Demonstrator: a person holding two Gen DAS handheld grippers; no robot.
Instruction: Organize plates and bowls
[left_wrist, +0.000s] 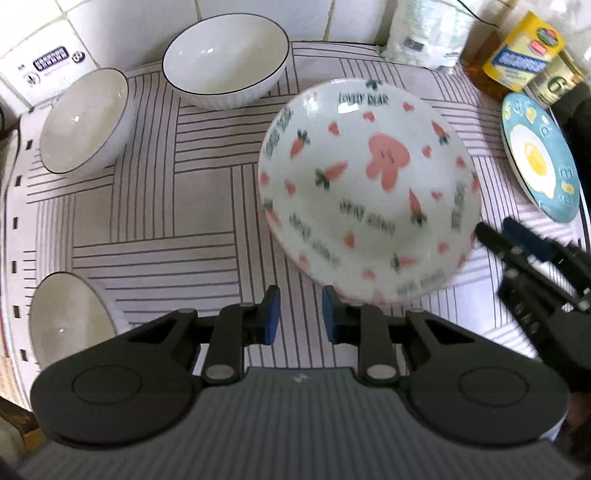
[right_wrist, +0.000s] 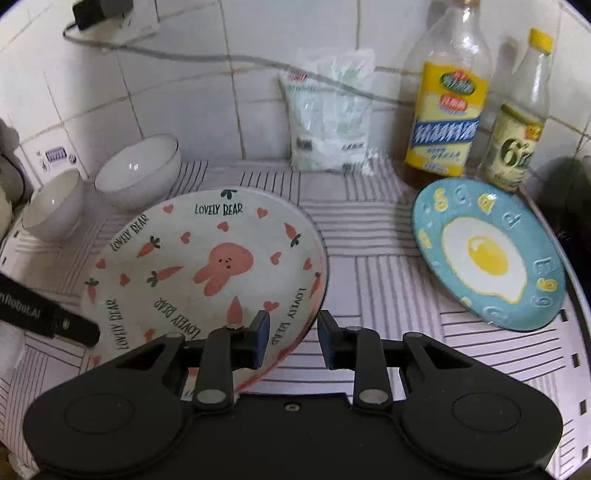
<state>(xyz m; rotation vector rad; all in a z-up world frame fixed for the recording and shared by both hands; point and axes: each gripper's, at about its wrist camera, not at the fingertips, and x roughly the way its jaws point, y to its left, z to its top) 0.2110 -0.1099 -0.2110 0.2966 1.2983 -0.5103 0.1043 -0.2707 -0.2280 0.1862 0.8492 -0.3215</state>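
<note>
A deep white bunny plate (left_wrist: 369, 192) with pink rabbit, carrots and "LOVELY BEAR" print hangs tilted above the striped mat (left_wrist: 166, 221). My right gripper (right_wrist: 293, 334) is shut on its near right rim (right_wrist: 308, 325), which crosses the jaws slantwise. In the left wrist view the plate is blurred and the right gripper (left_wrist: 496, 227) sits at its right edge. My left gripper (left_wrist: 301, 314) stands just off the plate's near rim. It is open by a narrow gap, with only mat between the pads. A blue fried-egg plate (right_wrist: 487, 254) lies flat on the right.
Three white bowls (left_wrist: 225, 55) (left_wrist: 85, 118) (left_wrist: 70, 321) stand along the mat's back and left. A plastic bag (right_wrist: 328, 122) and two bottles (right_wrist: 443, 122) (right_wrist: 517, 140) line the tiled wall. A cable runs across the wall. The mat's right edge curves near the egg plate.
</note>
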